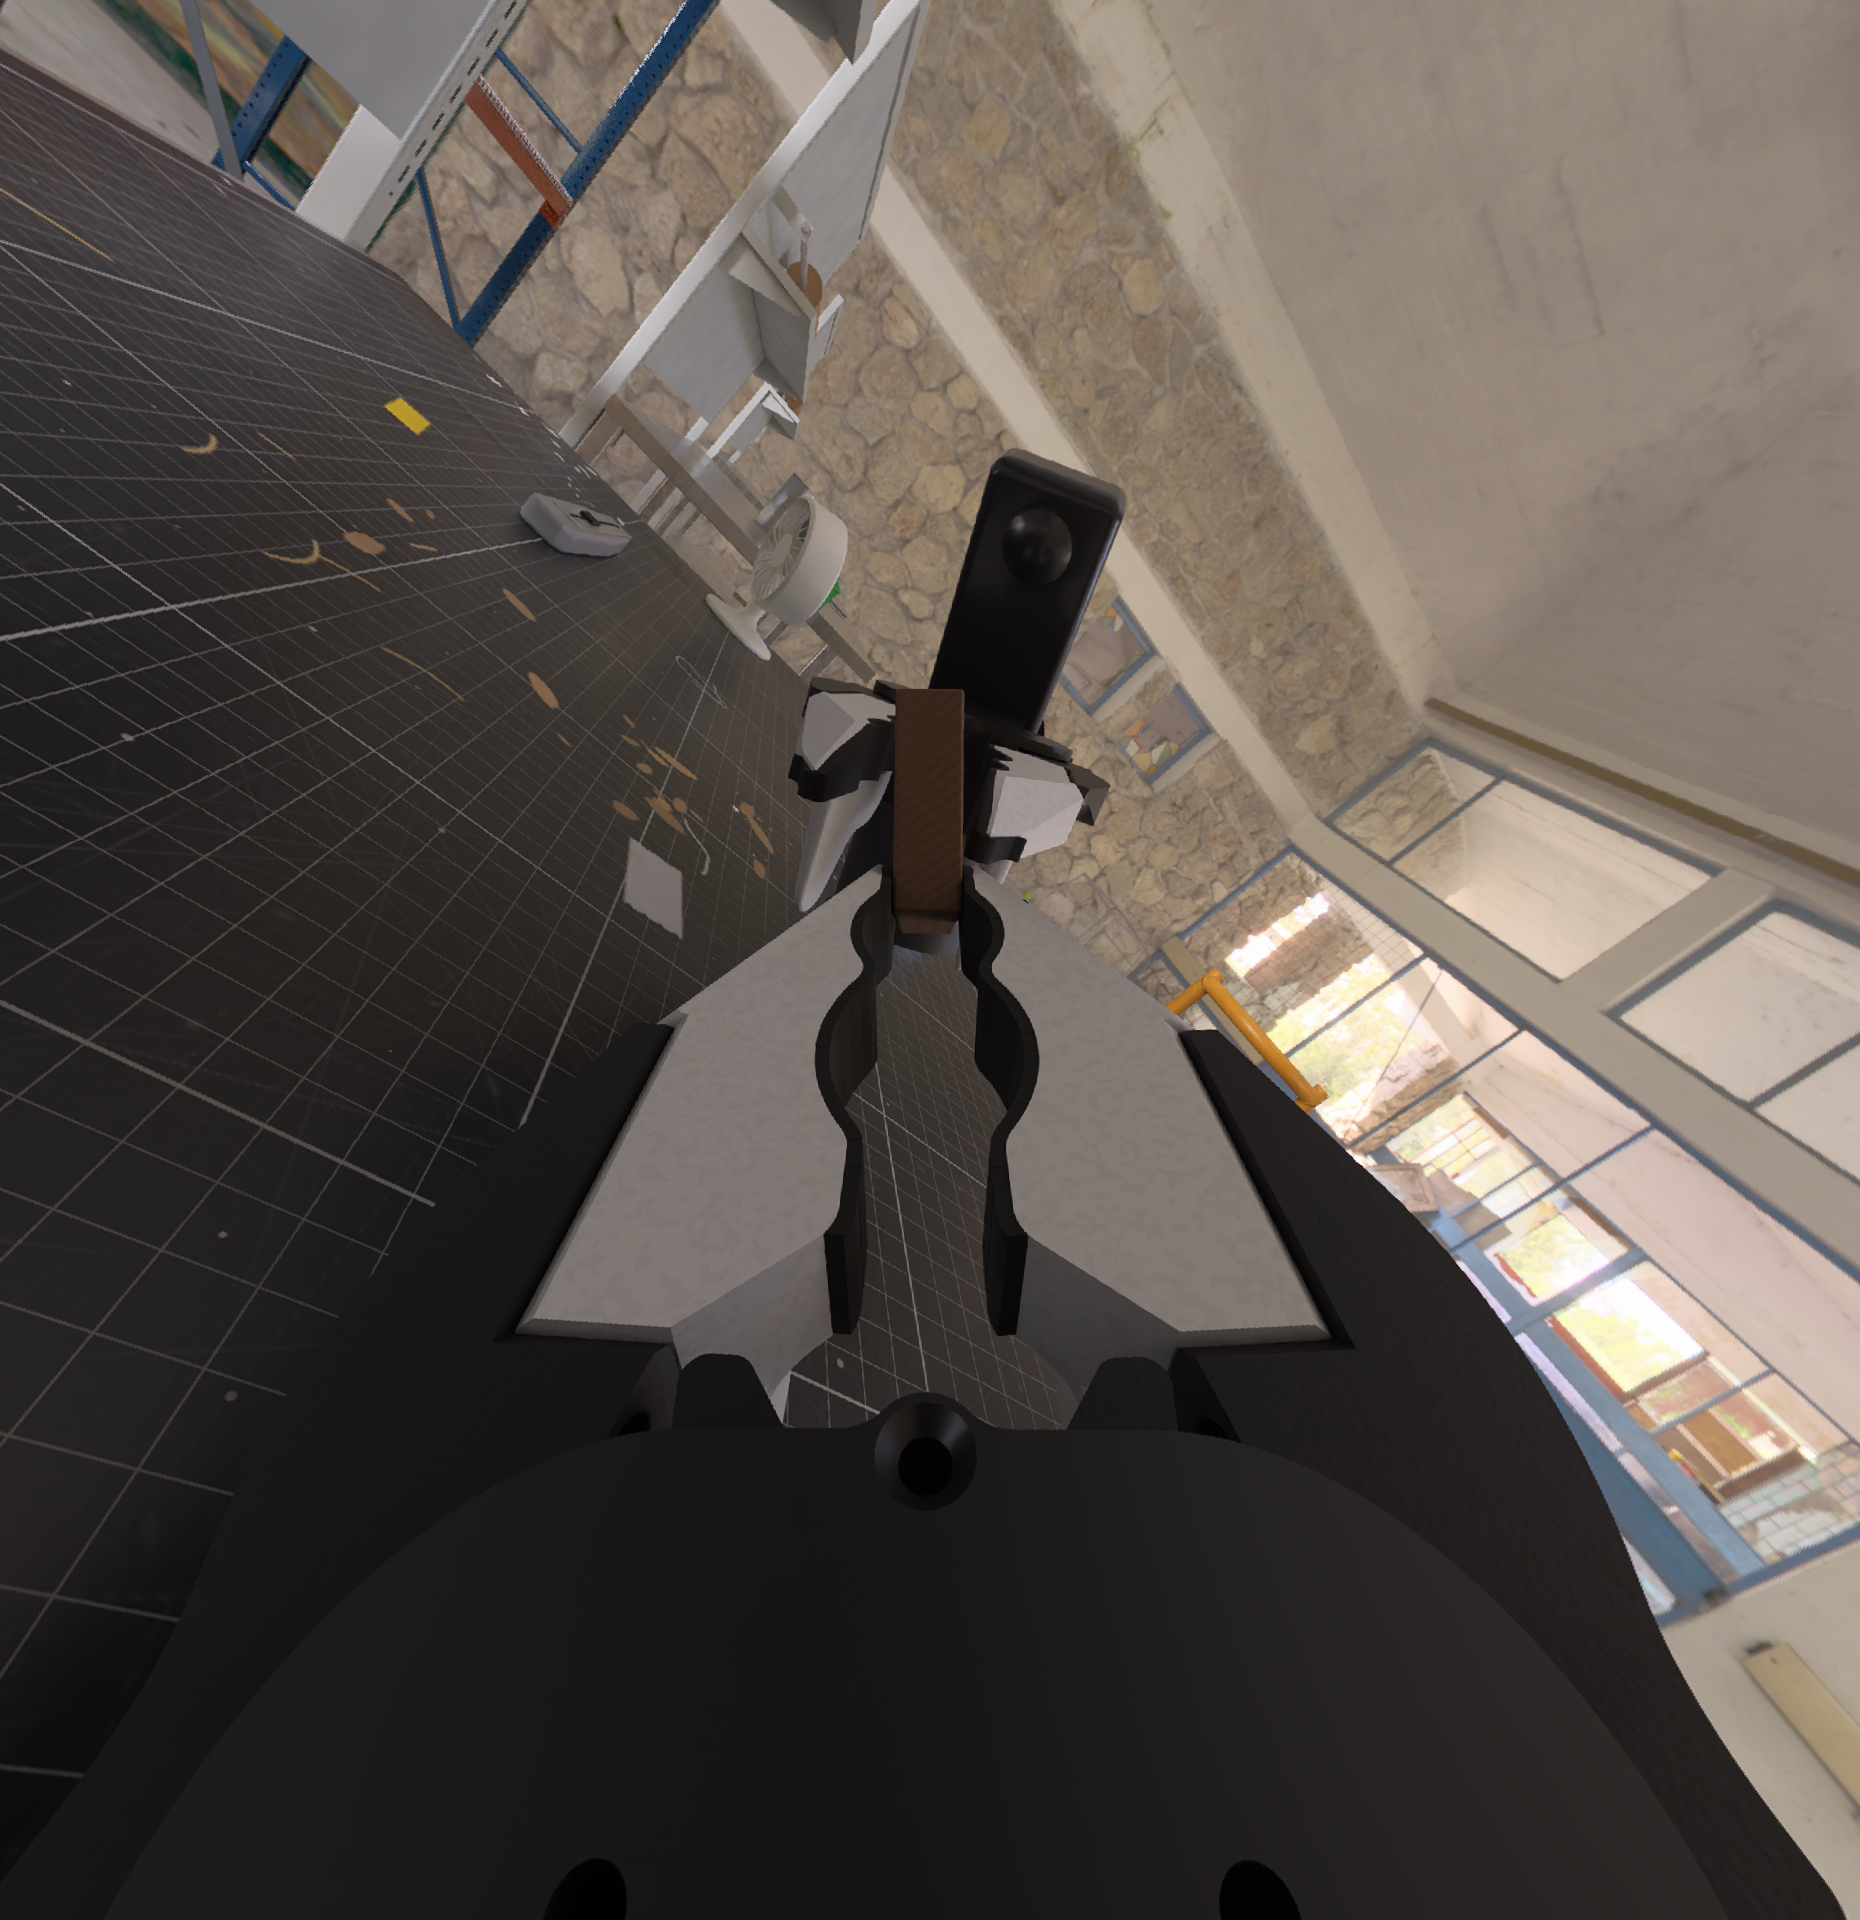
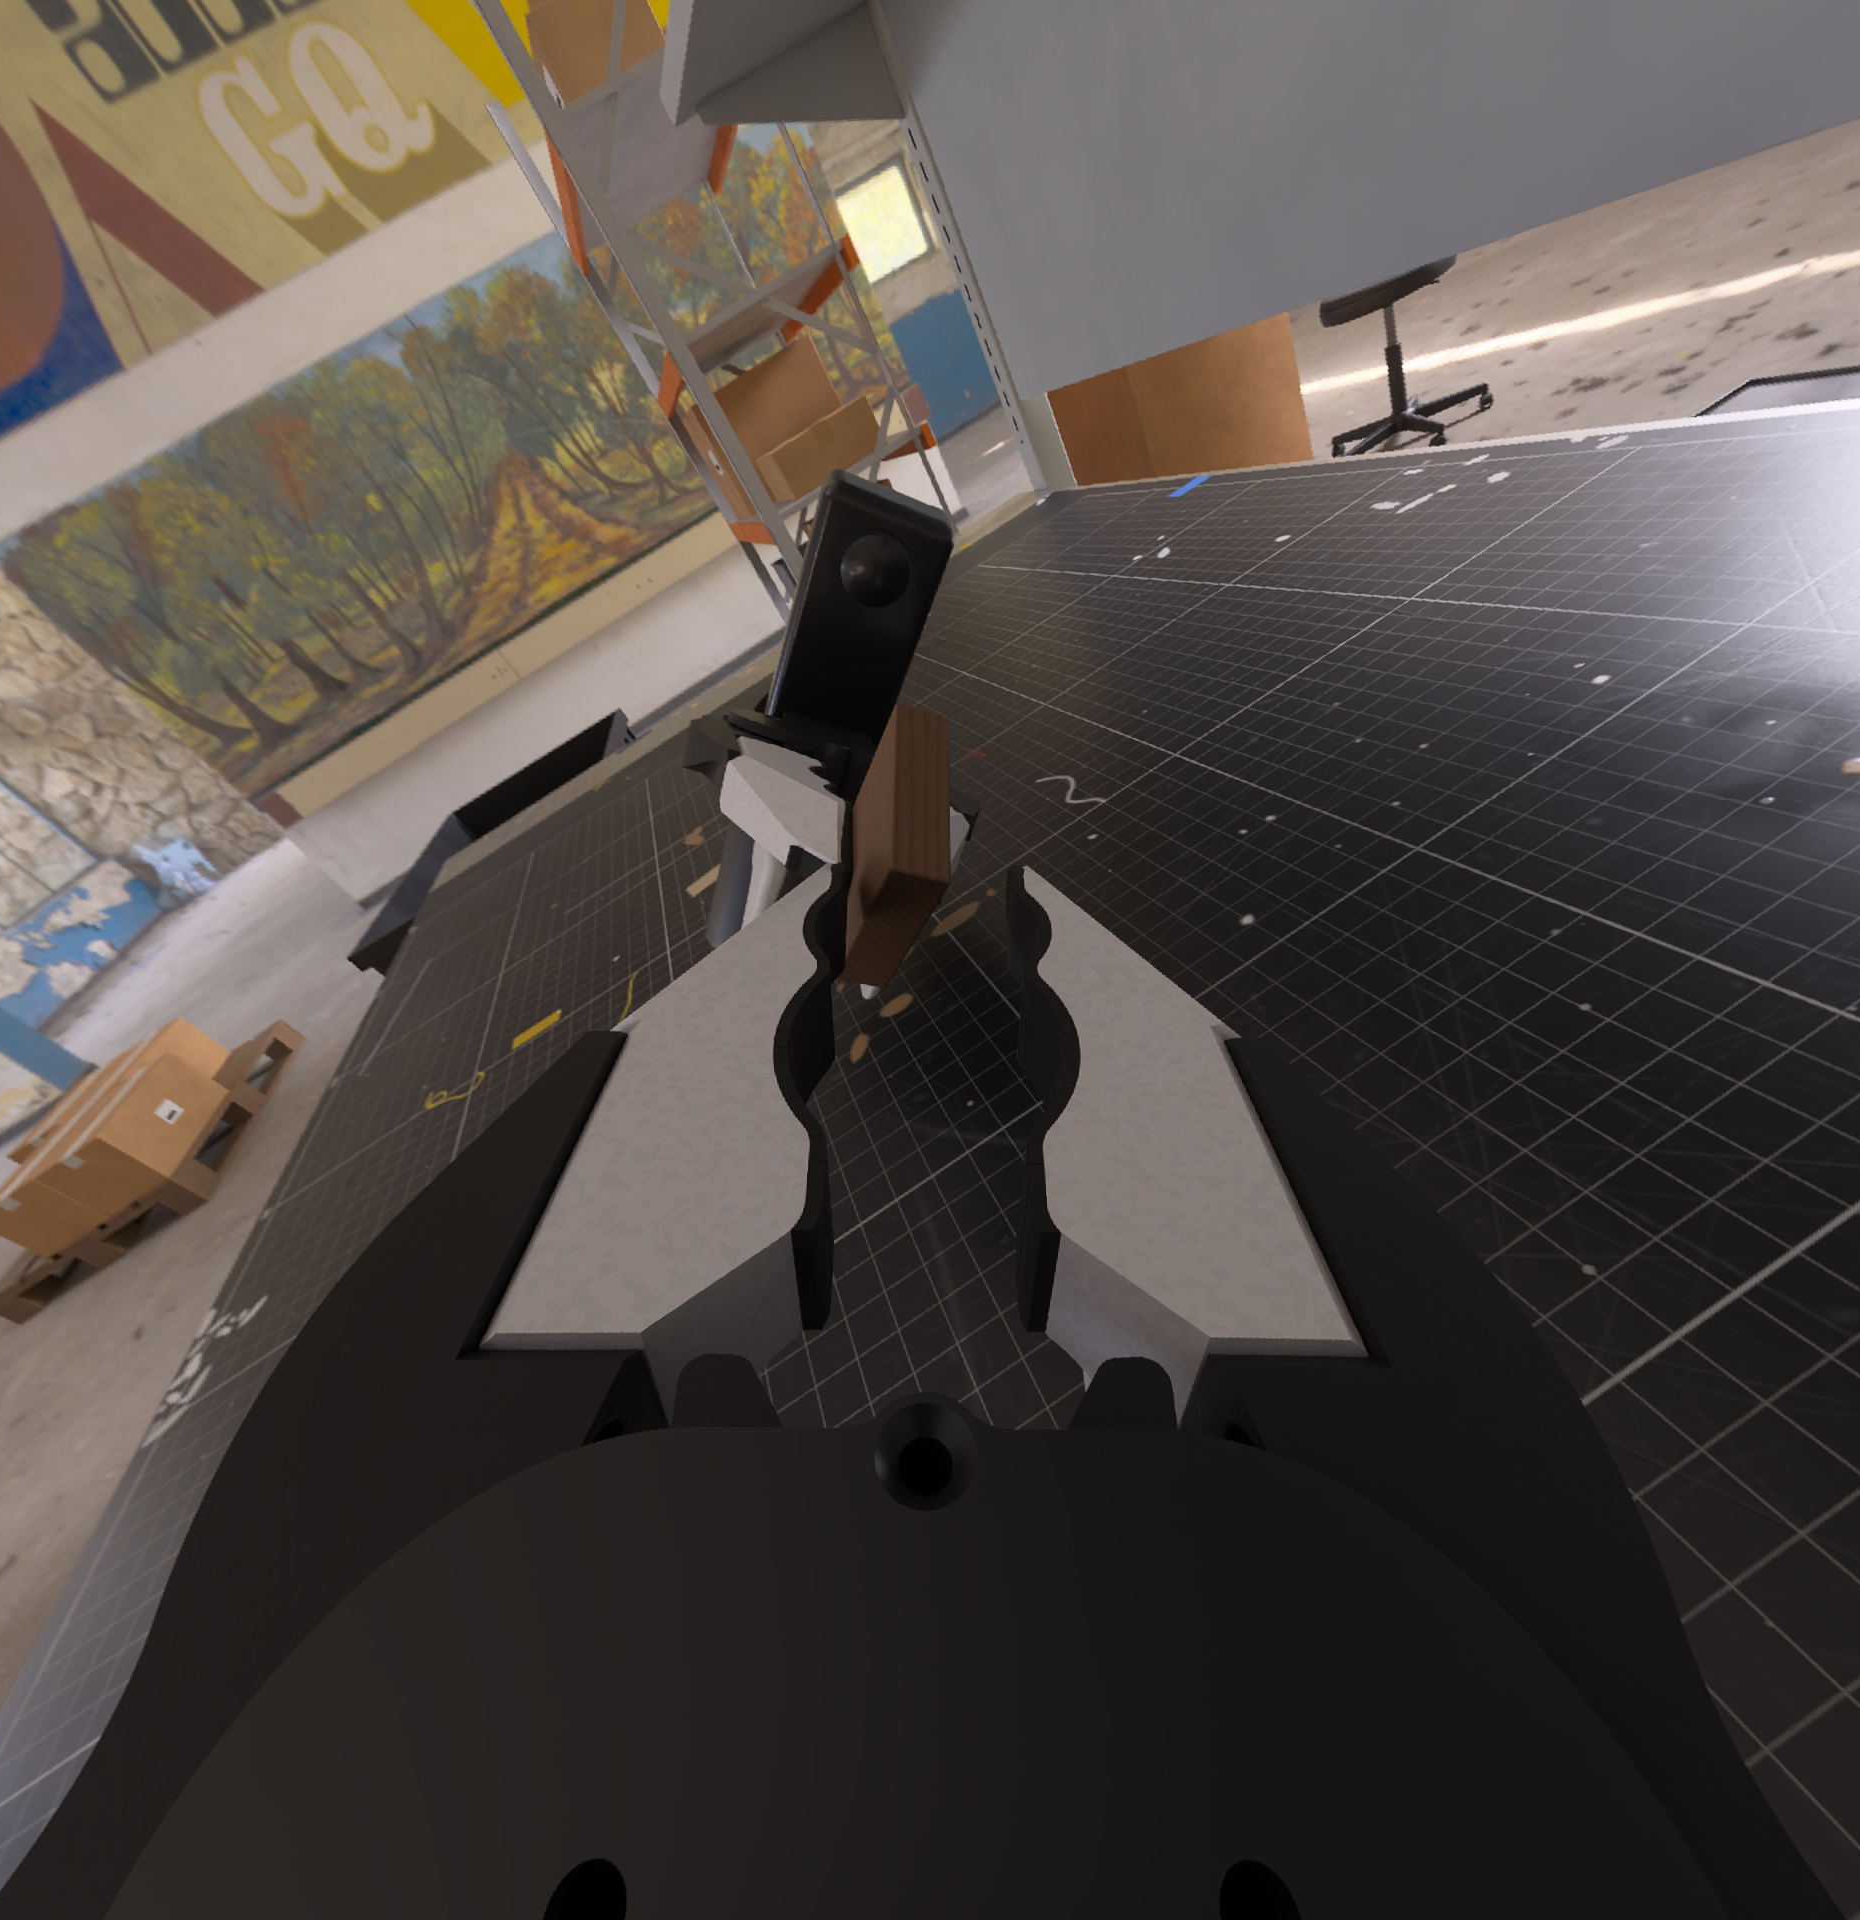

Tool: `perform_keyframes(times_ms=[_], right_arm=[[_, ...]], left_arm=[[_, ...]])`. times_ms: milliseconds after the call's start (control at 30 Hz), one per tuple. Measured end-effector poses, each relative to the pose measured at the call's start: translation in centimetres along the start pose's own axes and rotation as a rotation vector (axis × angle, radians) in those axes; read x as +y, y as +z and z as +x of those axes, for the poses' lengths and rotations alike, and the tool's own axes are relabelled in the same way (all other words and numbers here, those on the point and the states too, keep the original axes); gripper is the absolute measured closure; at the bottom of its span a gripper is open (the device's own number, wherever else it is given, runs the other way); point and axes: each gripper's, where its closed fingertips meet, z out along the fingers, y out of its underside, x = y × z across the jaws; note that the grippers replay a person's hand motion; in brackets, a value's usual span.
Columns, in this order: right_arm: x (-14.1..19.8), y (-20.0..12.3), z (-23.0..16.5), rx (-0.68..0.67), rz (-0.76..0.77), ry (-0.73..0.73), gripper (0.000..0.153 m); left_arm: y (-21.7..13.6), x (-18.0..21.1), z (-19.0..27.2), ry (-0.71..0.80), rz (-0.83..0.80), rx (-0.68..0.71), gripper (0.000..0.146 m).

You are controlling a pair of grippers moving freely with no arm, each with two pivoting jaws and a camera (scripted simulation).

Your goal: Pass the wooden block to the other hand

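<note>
Wooden block (image 1: 927, 810) aloft over gridded cutting mat (image 1: 230, 831), pinched at near end by left gripper (image 1: 928, 920). Right gripper (image 2: 921, 904) spread wide around block's other end (image 2: 895, 852), only one finger touching.

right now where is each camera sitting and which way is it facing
Left wrist view: sits on the left gripper, looks along its fingers, shut on the wooden block, toward a stone wall; the right gripper faces it beyond.
Right wrist view: sits on the right gripper, fingers open around the block's near end, looking over the dark grid mat toward a mural.
Shared: the block, both grippers, the mat.
</note>
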Motion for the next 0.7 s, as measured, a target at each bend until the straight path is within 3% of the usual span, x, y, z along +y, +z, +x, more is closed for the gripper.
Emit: perform_keyframes(times_ms=[200, 367, 700], right_arm=[[0.0, -0.1, 0.2, 0.061, -0.038, -0.117, 0.117], [0.4, 0.0, 0.0, 0.108, -0.086, -0.252, 0.101], [2.0, 0.6, 1.4, 0.389, -0.239, -0.636, 0.079]], left_arm=[[0.1, 0.1, -0.2, 0.005, -0.005, -0.020, 0.135], [0.1, 0.1, -0.5, 0.005, -0.006, -0.044, 0.135], [0.1, 0.1, -1.8, 0.025, -0.013, -0.150, 0.135]])
